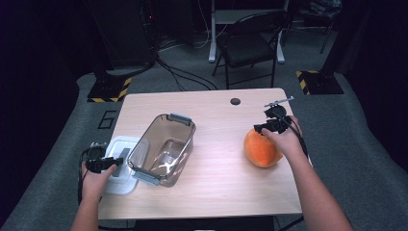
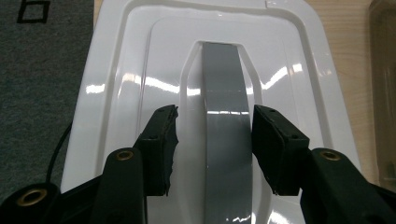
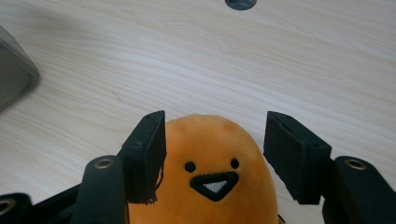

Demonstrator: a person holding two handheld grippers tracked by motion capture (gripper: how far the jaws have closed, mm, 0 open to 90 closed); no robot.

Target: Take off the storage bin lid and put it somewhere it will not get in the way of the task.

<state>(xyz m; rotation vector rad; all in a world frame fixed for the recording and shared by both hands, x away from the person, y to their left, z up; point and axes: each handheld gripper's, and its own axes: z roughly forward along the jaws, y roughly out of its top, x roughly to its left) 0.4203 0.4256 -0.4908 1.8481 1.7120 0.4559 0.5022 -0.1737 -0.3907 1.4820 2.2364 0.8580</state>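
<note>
Over lid handle (image 2: 227,116): left fingers (image 2: 161,144) part-open, straddling | right fingers (image 3: 147,149) flank plush (image 3: 210,172), no grip

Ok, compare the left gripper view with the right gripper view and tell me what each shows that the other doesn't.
Left gripper view alone: a white lid with a grey handle running between the left hand-held gripper's jaws, with a gap at each side, and dark carpet.

Right gripper view alone: an orange plush toy with a stitched face between the right hand-held gripper's jaws, and a round table hole.

Both: the wooden table and an edge of the clear container.
</note>
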